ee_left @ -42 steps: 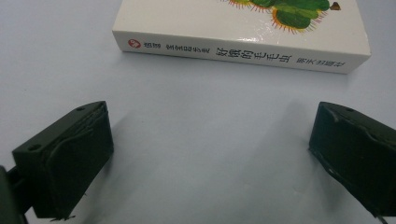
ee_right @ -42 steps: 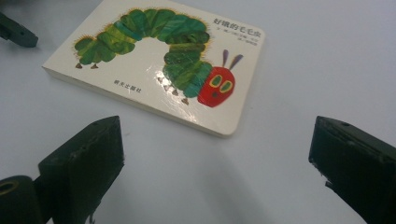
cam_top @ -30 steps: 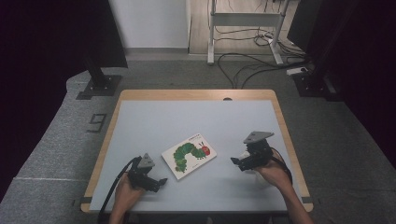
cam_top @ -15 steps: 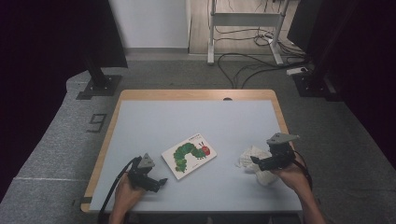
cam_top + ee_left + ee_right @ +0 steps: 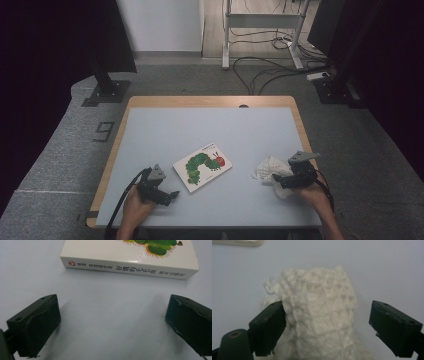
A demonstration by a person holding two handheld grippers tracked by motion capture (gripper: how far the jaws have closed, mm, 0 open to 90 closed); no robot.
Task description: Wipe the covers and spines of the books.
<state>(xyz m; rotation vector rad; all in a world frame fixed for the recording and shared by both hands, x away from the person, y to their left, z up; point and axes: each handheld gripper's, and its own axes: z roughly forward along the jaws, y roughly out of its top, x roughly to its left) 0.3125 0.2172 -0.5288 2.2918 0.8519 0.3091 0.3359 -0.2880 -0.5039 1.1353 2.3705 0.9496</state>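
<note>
The right tool (image 5: 328, 322), jaws just closing yet parted, straddles the white knitted cloth (image 5: 319, 315); the left tool (image 5: 112, 325) gapes over the pale blue bench (image 5: 200, 130).

Limits of visibility. In the left gripper view the book (image 5: 130, 258) is cut by the upper edge, so that its cover picture shows as a green fringe alone; the small print on its spine is too fine to read with confidence. In the right gripper view the white knitted cloth (image 5: 319, 322) runs off the lower edge, and its left part passes behind one jaw of the right hand-held gripper (image 5: 327, 327). In the high view the same gripper covers the cloth's near side, and both forearms leave the frame at the bottom.
</note>
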